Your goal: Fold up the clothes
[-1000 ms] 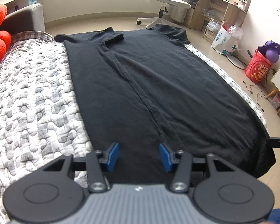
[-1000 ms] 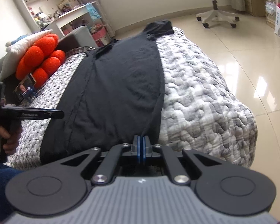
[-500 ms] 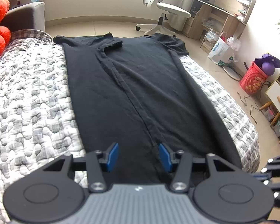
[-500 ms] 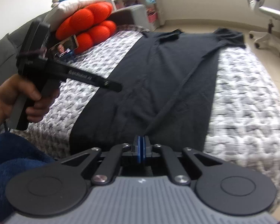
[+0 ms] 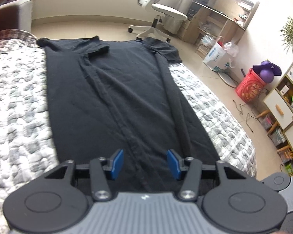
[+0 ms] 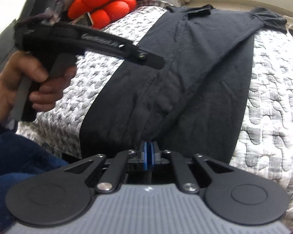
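Seen from the left wrist, the black shirt lies lengthwise on the quilted bed, collar end far, hem near, its right side panel already laid over the middle in a long ridge. The left gripper hovers over the near hem with its jaws wide and nothing between the blue pads. Off the bed, a red bucket on the floor holds a purple ball under a purple cap, and a white box by the desk holds crumpled plastic. Next, from the right wrist, the right gripper has its jaws pressed tight on a pinch of the shirt's near hem, the cloth running in a taut ridge from the pads towards the far sleeve. The left hand grips its tool's handle over the quilt, beside red cushions. The fabric looks thin, soft and light, so it should drape and wrinkle rather than hold a crease; I judge the hem corners and the shoulder seam the surest places to hold, since a mid-panel pinch would only bunch it.
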Demonstrator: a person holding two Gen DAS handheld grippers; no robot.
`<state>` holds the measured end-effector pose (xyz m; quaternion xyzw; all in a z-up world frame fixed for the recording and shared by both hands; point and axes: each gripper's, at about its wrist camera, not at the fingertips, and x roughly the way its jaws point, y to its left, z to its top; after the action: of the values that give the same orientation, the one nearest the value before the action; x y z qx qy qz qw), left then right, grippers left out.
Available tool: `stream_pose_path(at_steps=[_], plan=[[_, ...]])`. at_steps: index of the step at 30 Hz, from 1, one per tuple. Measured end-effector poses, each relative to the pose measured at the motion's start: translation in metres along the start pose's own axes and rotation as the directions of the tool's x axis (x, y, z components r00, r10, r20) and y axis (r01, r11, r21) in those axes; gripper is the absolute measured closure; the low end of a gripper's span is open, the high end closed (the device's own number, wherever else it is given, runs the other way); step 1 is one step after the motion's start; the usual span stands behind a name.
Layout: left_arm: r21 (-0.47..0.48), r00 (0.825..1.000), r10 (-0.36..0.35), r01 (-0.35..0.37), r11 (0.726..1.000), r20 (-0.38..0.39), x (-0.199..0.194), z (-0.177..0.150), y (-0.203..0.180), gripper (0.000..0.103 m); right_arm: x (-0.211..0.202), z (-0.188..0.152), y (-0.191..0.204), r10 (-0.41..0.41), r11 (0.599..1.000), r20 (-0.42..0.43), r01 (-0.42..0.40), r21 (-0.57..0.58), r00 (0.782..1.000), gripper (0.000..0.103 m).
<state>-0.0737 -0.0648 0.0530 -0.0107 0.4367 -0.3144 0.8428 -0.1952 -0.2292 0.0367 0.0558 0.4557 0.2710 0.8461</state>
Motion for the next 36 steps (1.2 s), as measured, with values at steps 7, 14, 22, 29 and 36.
stream_pose_path(at_steps=[7, 14, 22, 29, 36], plan=[[0.055, 0.998, -0.069, 0.069, 0.996, -0.002, 0.015, 0.010, -0.013, 0.051, -0.054, 0.029, -0.057, 0.045, 0.983, 0.224, -0.084, 0.166, 0.974, 0.049], [0.056, 0.993, -0.116, 0.116, 0.992, -0.007, 0.031, 0.016, -0.013, 0.051, -0.047, 0.113, -0.206, -0.205, 0.790, 0.361, -0.064, 0.610, 0.910, 0.044], [0.042, 0.979, -0.200, 0.201, 0.979, -0.030, 0.048, 0.021, -0.016, 0.050, 0.009, 0.187, -0.288, -0.386, 0.615, 0.258, 0.039, 0.788, 0.886, 0.044], [0.110, 0.958, -0.279, 0.285, 0.952, -0.064, 0.063, 0.017, -0.034, 0.049, 0.024, 0.202, -0.277, -0.488, 0.627, 0.241, 0.145, 0.765, 0.839, 0.094], [-0.001, 0.951, -0.306, 0.307, 0.952, 0.029, 0.038, 0.014, 0.015, 0.049, 0.038, 0.216, -0.248, -0.500, 0.699, 0.293, 0.179, 0.692, 0.815, 0.101]])
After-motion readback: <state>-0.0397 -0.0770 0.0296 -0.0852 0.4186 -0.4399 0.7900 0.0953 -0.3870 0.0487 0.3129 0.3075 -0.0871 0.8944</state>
